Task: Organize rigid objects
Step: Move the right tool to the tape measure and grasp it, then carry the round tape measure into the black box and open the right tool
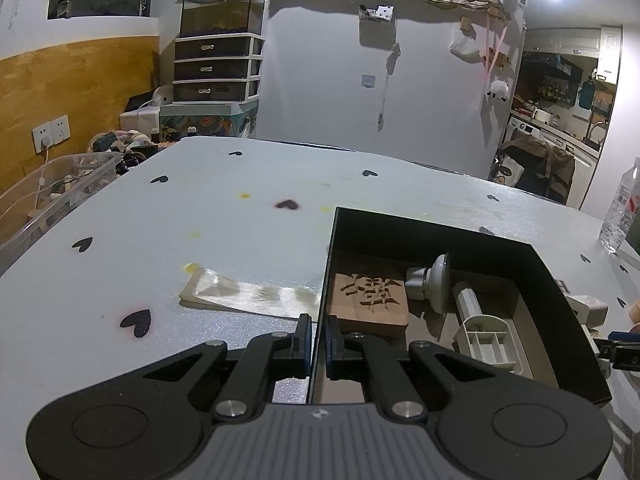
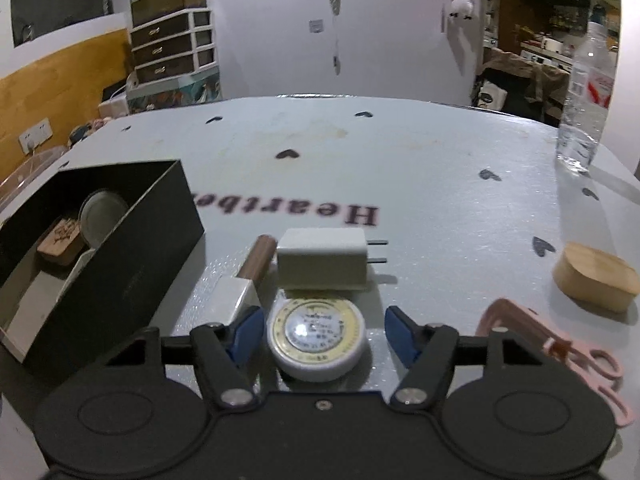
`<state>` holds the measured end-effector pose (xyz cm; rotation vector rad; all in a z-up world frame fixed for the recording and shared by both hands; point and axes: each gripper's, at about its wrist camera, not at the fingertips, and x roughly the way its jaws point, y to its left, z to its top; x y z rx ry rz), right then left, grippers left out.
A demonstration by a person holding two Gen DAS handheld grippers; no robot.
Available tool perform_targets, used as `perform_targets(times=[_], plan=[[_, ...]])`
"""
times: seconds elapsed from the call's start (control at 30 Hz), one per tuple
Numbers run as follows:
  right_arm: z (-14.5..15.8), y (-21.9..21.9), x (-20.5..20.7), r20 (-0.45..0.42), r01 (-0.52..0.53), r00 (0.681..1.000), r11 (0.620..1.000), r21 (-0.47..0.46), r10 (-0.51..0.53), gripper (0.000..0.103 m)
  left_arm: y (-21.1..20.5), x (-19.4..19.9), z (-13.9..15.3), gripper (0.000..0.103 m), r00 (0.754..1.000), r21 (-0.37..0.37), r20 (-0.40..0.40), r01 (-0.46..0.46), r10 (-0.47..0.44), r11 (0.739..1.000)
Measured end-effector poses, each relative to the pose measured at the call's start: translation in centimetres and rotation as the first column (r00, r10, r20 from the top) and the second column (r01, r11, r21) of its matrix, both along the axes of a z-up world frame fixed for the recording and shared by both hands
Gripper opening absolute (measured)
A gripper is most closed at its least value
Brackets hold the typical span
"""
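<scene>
The right claw (image 2: 324, 336) is spread, and a round white tin (image 2: 316, 340) with a yellow ring on its lid lies on the surface (image 2: 440, 200) between its blue pads (image 2: 402, 336); a gap shows on each side of the tin, so the pads are not pressing on it. Just past the tin lies a white charger (image 2: 324, 262), prongs pointing right, and touching the charger's left side is a brown and white tube (image 2: 246, 280) lying aslant, its white end beside the left pad. Off to the right, a pink clip (image 2: 560, 352) lies by the claw's right arm, and a wooden disc (image 2: 596, 276) sits farther out toward the right edge. A clear bottle (image 2: 584, 92) stands near the far right corner. To the left of the right claw is a black box (image 2: 120, 264). The left claw (image 1: 318, 344) is pressed together on that box's near left wall, pinching it. Inside the box, nearest that claw, lies a carved wooden block (image 1: 368, 300); to its right are a grey divided tray (image 1: 488, 340) and, behind these, a grey knob with a round disc (image 1: 434, 284). Left of the box, a clear flat bag (image 1: 248, 292) lies on the surface. Beyond the surface's far left edge sits a clear bin (image 1: 52, 196).
</scene>
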<state>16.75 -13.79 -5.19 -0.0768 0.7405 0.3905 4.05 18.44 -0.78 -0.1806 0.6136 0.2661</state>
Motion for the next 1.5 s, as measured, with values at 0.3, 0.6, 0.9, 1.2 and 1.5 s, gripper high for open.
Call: perform_targets(times=[0.3, 0.6, 0.9, 1.2, 1.5], plan=[[0.0, -0.2, -1.7, -0.004, -0.019, 1.000, 1.000, -0.003, 0.019, 0.053, 0.0, -0.2, -0.4, 0.006, 1.000, -0.009, 0.006, -0.005, 0.005, 1.000], [1.0, -1.5, -3.8, -0.007, -0.020, 1.000, 1.000, 0.024, 0.020, 0.053, 0.1, -0.2, -0.6, 0.006, 1.000, -0.016, 0.010, -0.012, 0.013, 1.000], [5.4, 0.0, -3.6, 0.081, -0.109, 0.991, 0.990, 0.090, 0.102, 0.053, 0.2, -0.1, -0.6, 0.005, 1.000, -0.018, 0.001, -0.010, 0.010, 1.000], [8.3, 7.7, -0.5, 0.110, -0.346, 0.933, 0.938, 0.027, 0.341, 0.053, 0.5, 0.1, -0.7, 0.005, 1.000, -0.029, 0.000, -0.003, 0.003, 1.000], [7.2, 11.8, 2.3, 0.051, -0.391, 0.918, 0.919, -0.047, 0.393, 0.054, 0.5, 0.1, -0.8, 0.005, 1.000, -0.035, 0.001, -0.002, 0.002, 0.999]])
